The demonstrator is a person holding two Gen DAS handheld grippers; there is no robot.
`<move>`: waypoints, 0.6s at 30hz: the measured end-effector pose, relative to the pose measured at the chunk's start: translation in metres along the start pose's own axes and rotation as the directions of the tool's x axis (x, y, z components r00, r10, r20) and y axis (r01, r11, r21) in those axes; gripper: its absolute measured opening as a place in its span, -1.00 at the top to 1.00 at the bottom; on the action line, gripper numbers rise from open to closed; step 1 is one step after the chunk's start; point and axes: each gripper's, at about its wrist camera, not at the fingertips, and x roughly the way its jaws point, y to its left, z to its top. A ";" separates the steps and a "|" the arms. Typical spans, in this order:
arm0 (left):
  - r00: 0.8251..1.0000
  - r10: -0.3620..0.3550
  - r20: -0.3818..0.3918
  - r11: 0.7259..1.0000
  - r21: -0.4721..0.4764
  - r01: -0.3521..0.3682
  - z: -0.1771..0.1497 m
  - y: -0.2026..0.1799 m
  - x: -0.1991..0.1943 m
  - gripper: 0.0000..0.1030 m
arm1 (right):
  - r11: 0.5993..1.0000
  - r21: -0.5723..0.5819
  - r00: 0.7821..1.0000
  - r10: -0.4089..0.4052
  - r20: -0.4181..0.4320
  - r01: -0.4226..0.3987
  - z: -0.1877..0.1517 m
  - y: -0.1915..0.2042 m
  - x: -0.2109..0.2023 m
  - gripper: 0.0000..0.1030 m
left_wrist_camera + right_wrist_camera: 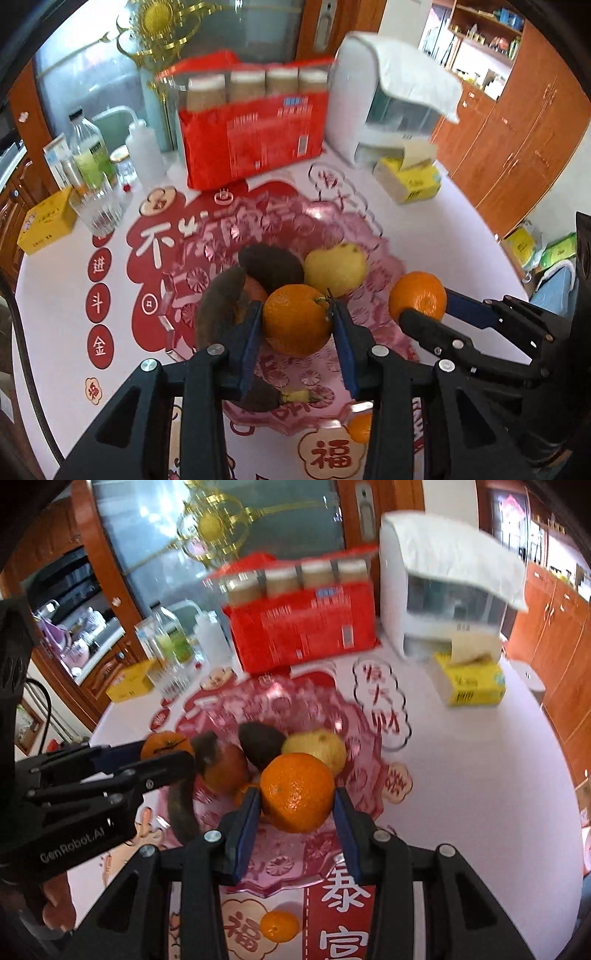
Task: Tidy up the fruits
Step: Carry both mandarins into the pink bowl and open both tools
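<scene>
A pink glass fruit plate (pixel 314 221) (pixel 280 701) sits mid-table with a yellow pear (pixel 334 271) (pixel 314 746), blackened bananas (pixel 218 306) (pixel 181 812), a dark fruit (pixel 271 266) (pixel 258 744) and a reddish-orange fruit (pixel 225 771) in it. My left gripper (pixel 296 310) (pixel 166 751) is shut on an orange (pixel 295 328) (pixel 166 743) above the plate's front. My right gripper (pixel 297 794) (pixel 424 306) is shut on a second orange (pixel 295 775) (pixel 417 291) over the plate's right side. A small orange (pixel 279 926) (pixel 360 428) lies on the tablecloth in front of the plate.
Behind the plate stand a red package (pixel 251 144), a white appliance (pixel 369 122) draped with a cloth and a yellow tissue box (pixel 410 181). Bottles (pixel 88 151), a glass (pixel 98 210) and a yellow box (pixel 46 225) crowd the left. The table edge runs down the right.
</scene>
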 end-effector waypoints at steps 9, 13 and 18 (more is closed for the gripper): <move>0.997 0.029 -0.065 0.999 0.048 -0.026 -0.006 0.001 0.044 0.30 | 1.000 0.018 0.995 0.004 -0.099 -0.002 -0.016 -0.004 0.049 0.21; 0.996 0.038 -0.083 0.997 0.066 -0.032 -0.007 0.001 0.053 0.29 | 1.000 0.012 0.993 -0.004 -0.116 0.006 -0.019 -0.002 0.058 0.17; 0.995 0.038 -0.093 0.997 0.066 -0.032 -0.010 0.001 0.056 0.27 | 0.999 0.040 0.990 0.014 -0.140 -0.009 -0.023 -0.006 0.065 0.17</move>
